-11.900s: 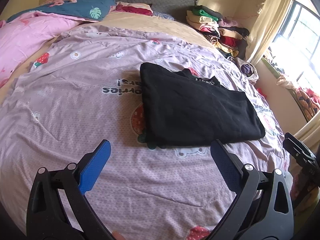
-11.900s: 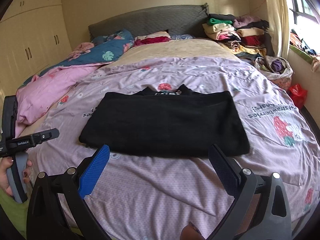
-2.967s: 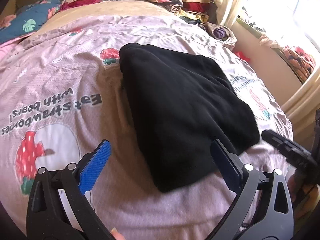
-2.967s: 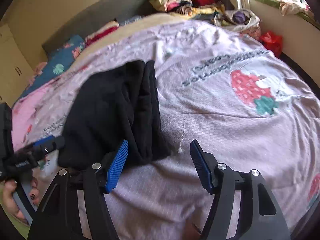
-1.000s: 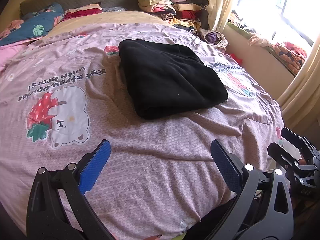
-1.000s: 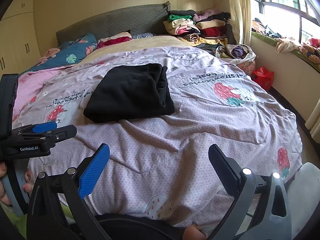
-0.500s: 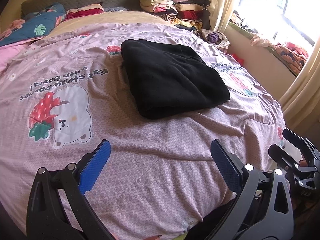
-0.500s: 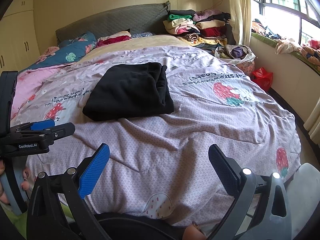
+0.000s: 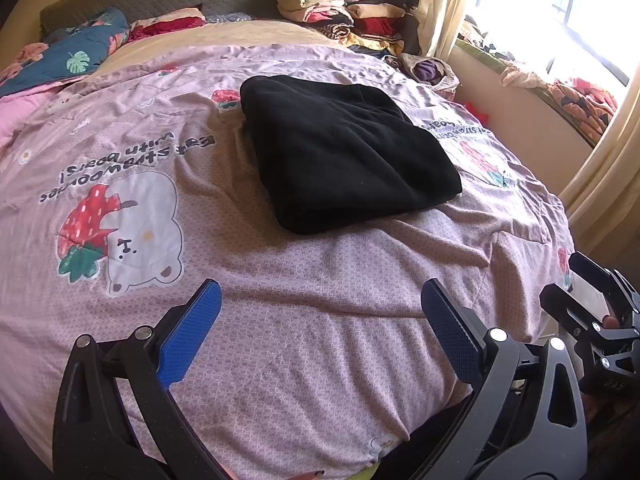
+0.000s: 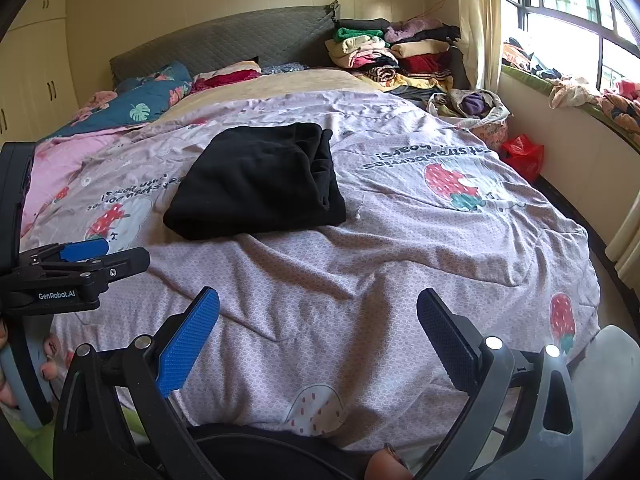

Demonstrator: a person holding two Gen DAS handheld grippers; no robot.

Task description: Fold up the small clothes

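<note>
Garment: black knit garment [image 9: 344, 152] [image 10: 256, 188], folded into a thick, roughly rectangular bundle; stacked folded edges show along its window-side edge in the right wrist view.
Garment position: lying flat near the middle of the bed, on the lilac cover, touched by neither gripper.
Bed cover: lilac quilt cover with strawberry-and-bear prints and dark lettering [image 9: 120, 208] [image 10: 440, 248], creased below the garment; a strawberry print shows just behind the garment's far corner.
Left gripper: black two-finger gripper with blue pads [image 9: 320, 336] [image 10: 102, 252], held above the near edge of the bed, well apart from the garment; jaws spread wide in its own view, nothing between them.
Right gripper: black two-finger gripper with blue pads [image 10: 318, 334] [image 9: 576, 280], likewise above the near edge of the bed and well apart from the garment; jaws spread wide, holding nothing.
Head of bed: grey quilted headboard [image 10: 224, 40]; dark blue leaf-print quilt [image 10: 148, 100] and pink bedding [image 10: 52, 172] on the left side.
Far right corner: pile of folded clothes in mixed colours [image 10: 392, 52] [image 9: 344, 12] beside the cream curtain [image 10: 476, 16].
Window side: bright window [image 10: 568, 0], with loose clothes on the sill [image 9: 576, 96]; red plastic bag [image 10: 522, 152] on the floor by the wall.
</note>
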